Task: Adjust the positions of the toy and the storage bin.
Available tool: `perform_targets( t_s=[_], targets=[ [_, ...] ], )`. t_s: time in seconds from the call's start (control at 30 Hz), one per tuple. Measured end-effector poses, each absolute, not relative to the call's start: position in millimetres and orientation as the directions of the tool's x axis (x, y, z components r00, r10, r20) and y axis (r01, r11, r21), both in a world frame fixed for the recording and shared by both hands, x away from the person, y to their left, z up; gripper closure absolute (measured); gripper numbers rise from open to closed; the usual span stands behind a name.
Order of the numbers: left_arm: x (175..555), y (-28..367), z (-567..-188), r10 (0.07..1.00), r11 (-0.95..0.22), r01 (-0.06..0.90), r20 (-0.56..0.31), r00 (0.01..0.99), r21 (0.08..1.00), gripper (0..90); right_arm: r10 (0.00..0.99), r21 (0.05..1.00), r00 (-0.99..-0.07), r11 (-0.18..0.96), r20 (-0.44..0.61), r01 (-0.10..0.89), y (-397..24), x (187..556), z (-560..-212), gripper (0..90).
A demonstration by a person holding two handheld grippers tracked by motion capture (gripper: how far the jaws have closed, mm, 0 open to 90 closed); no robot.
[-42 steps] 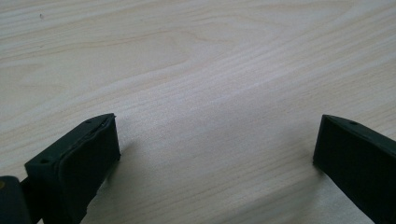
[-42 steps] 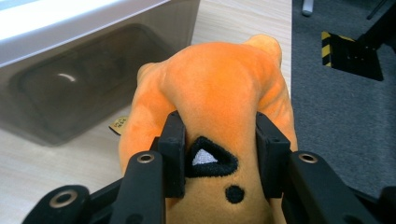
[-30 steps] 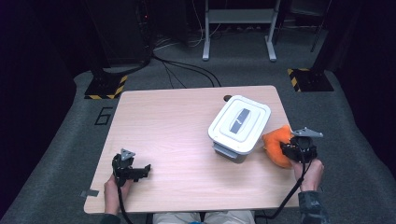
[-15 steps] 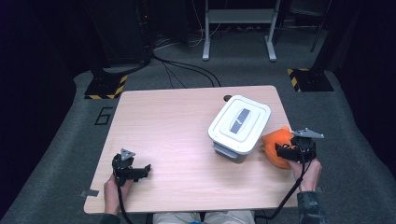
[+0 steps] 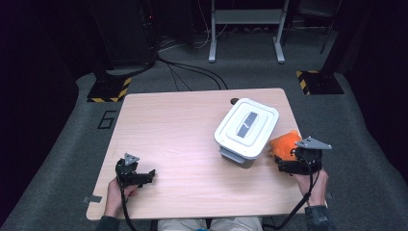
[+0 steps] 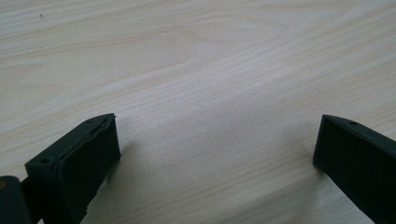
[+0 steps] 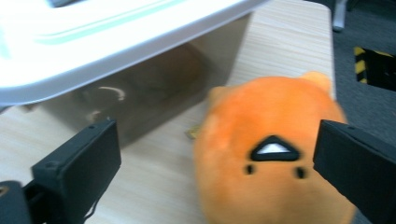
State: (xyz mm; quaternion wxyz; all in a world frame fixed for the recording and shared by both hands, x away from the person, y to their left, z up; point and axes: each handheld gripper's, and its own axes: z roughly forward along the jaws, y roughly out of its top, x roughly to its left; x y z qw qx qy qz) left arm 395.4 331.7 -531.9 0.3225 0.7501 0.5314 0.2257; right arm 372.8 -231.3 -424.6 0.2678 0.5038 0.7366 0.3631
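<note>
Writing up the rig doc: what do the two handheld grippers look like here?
Both grippers, left and right, are black, each topped by a grey three-cornered plate and trailing a black cable toward the person. Their jaws are flat black blocks with finely ribbed pads. The person wears dark sleeves.

Light wooden table on grey carpet, two things on its right half

A lidded white plastic box sits askew on the right half; an orange plush toy lies just beside it at the right edge. A small dark spot near the far edge may be a knot or hole.
</note>
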Motion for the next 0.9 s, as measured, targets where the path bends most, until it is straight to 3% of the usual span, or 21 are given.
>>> perform_targets(
  t_s=[0.5,0.9],
  targets=[
    [397.1,331.9,-531.8,0.940,-0.234,0.649,-0.001,0.340,0.724,0.0,0.867,0.820,-0.497,0.315,-0.043,0.478,-176.4,337.8,-456.7,0.0],
    [411.5,320.4,-515.1,0.922,-0.230,0.655,-0.054,0.383,0.720,0.1,0.837,0.772,-0.546,0.371,-0.038,0.516,-154.6,350.9,-510.2,0.0]
  ],
)
